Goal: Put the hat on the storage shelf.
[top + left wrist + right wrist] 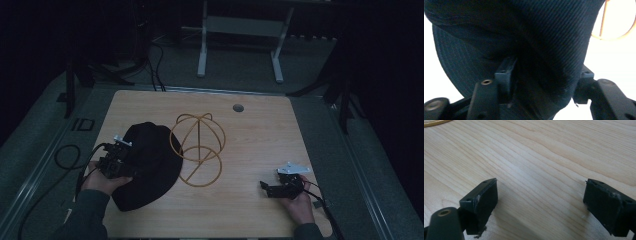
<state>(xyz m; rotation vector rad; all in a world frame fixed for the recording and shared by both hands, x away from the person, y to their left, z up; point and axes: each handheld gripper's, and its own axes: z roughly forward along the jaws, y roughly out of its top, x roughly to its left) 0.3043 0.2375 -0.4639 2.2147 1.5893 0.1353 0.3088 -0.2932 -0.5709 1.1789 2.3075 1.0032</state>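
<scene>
A fold of the black cap [536, 50] is being pinched between the half-closed left fingers [505, 72], seemingly for lifting onto the wire stand [197, 147] just beyond them, while the right fingers [610, 207] are being kept wide apart, empty, over the desk [536, 157].

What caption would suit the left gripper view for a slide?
Left hand-held gripper closed on a fold of the dark twill cap, with the gold wire stand behind.

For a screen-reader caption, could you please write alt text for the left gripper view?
A dark twill cap bulges between the left hand-held gripper's two black jaws, which press its fabric from both sides. Part of a gold wire stand shows at the upper right over a bright, washed-out table.
</scene>
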